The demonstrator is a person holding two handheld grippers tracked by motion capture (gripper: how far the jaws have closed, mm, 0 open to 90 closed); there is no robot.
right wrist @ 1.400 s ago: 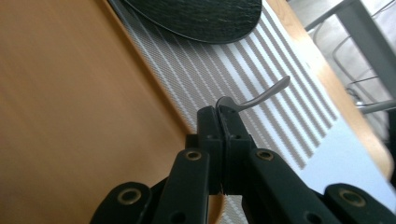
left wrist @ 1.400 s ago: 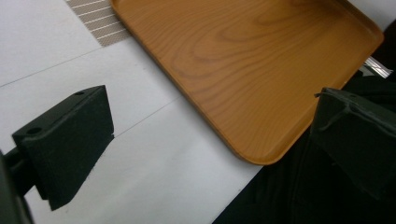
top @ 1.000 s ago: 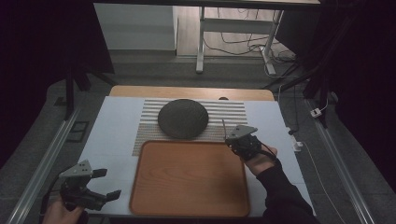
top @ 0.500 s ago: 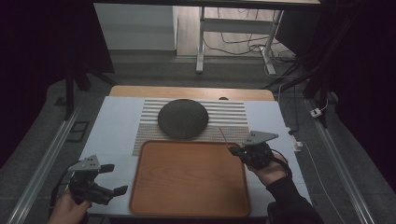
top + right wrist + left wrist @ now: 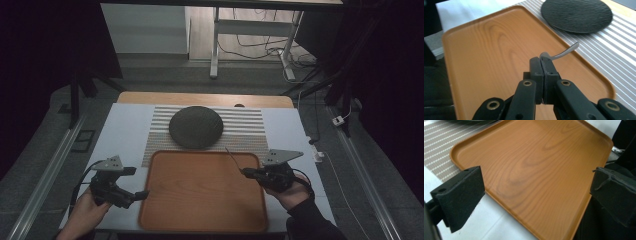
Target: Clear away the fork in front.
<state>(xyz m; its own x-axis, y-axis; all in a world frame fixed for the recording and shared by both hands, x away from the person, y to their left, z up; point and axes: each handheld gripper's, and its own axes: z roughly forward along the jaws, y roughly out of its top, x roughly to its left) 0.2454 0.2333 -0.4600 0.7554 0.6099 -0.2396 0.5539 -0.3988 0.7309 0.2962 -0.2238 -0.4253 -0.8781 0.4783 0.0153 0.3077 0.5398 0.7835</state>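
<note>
We find the right gripper (image 5: 248,173) clamped on a thin metal utensil (image 5: 564,52), its handle pinched flat between the closed jaws and its free end curving up and away toward the dark round plate (image 5: 577,14); whether it is a spoon or a fork we cannot tell, since the working end is hidden in the pads. Compared with the view half a second ago, this hand has come down and toward the person, from beside the tray's far right corner to a place along its right edge, and the utensil has travelled with it: it now hangs over the right-hand part of the wooden tray (image 5: 202,192), clear of the striped placemat (image 5: 250,130). In the right gripper view the jaws ride just above the tray's floor, but we cannot confirm contact. The left gripper (image 5: 137,196) has also shifted, inward from the table's left margin, so that its tips now sit at the tray's left rim; its jaws stand wide apart and hold nothing, and in the left gripper view the tray's near corner lies between the two pads (image 5: 461,195). The plate remains on the placement mat beyond the tray, touching nothing held. In our judgement the carry of the utensil is nearly complete and a set-down on the tray is the step in hand, with the left gripper placed either to steady the tray or to lift it afterward.
</note>
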